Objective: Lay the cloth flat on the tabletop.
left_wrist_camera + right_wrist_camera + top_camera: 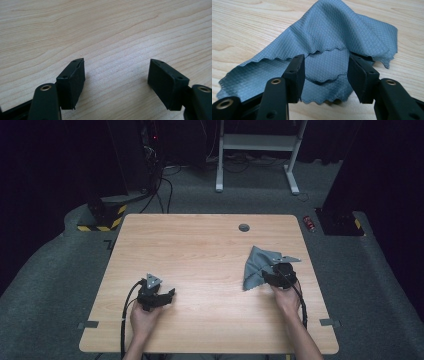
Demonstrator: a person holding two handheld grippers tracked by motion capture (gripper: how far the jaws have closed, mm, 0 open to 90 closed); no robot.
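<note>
Fingers of both grippers, left gripper (161, 296) and right gripper (325, 75), stand apart; one grey cloth (329, 37) lies on one wooden table (200, 250), with grey floor (55, 270) around it.

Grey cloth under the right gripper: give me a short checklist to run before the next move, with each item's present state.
1. Grey cloth lies on the table, nothing else on it: ok.
2. Cloth flat and unfolded: not ok; it is rumpled, one scalloped edge folded over another layer.
3. Right gripper jaws apart, ready to close: ok; folded cloth lies between them, pads not pressing it.
4. Which layers a closing grip would catch: cannot tell.
5. Left gripper free: ok; jaws open over bare wood.
6. Left gripper placed to help: not ok; in the high view it sits well away from the cloth, near the table's front left.
</note>
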